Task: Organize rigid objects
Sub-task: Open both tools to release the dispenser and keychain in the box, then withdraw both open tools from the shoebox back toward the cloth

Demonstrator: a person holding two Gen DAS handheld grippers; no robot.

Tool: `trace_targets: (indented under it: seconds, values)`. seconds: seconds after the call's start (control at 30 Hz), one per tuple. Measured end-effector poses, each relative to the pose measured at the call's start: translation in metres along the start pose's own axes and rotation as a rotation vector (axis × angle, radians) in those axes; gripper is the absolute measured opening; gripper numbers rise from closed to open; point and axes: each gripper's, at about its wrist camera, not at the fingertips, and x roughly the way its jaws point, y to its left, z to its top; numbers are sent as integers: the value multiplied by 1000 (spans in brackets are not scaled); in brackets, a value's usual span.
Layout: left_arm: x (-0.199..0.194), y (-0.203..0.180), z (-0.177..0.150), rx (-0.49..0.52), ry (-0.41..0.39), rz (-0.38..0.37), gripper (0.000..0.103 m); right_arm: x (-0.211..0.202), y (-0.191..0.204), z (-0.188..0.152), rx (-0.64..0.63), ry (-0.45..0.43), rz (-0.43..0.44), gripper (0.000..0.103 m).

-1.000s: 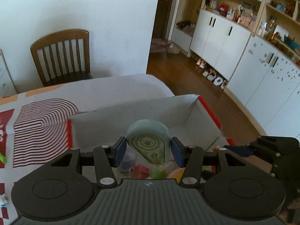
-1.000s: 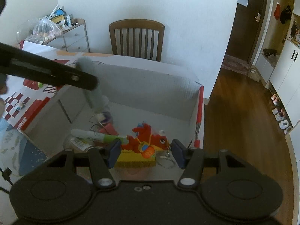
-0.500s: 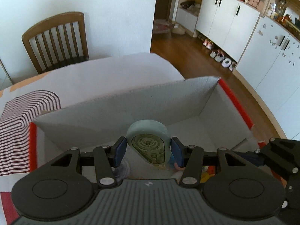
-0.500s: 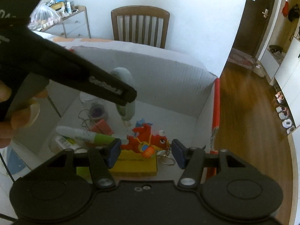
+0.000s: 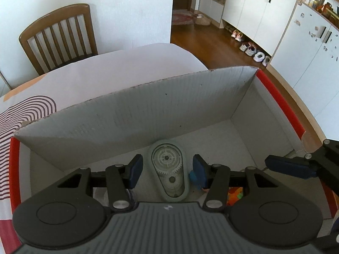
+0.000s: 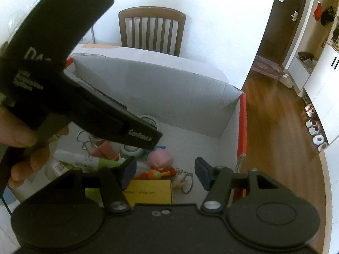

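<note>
Looking down your left wrist view, your left gripper (image 5: 167, 170) hung over the open cardboard box (image 5: 135, 114) on the counter (image 5: 118, 72). Its jaws stood apart, with a gap on each side of the pale green gear toy (image 5: 168, 172), which lay on the box floor between them, gripped by neither. Just to its right a small blue piece (image 5: 193, 176) showed behind the right finger, and colourful blocks (image 5: 235, 196) peeked out lower right. Your right gripper's blue finger (image 5: 290, 167) reached in from the right edge. A wooden chair (image 5: 59, 36) stood beyond the counter.

In your right wrist view, your right gripper (image 6: 165, 174) hovered above the same box (image 6: 169, 89), jaws wide apart and holding nothing. Beneath them lay a yellow carton (image 6: 150, 191), an orange toy (image 6: 157, 173), a pink soft ball (image 6: 160, 157) and a key ring (image 6: 187, 182). Further left were a white-and-green tube (image 6: 84, 162) and a red block (image 6: 103, 151). Your left hand (image 6: 25, 146) held the left gripper body (image 6: 89, 110) across the upper left, covering most of the gear toy (image 6: 132, 150).
</note>
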Motion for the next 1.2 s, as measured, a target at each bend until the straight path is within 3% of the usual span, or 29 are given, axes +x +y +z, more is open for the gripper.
trace_targets:
  seconds: [0.47,0.97,1.1,1.2]
  values:
    - [-44,12,-11,-38,-67,-39,52,-24,-7,1,57,0,20,68]
    - [-118,34,-37,-55,-193,-25,53,-73,25,11,41,-61,47,73]
    - [-138,43,-47,-61,-228,-29,65,-82,38,15,32,-79,56,76]
    - [-151,53,-56,-61,-247,-27,65,-90,51,18,26,-95,67,78]
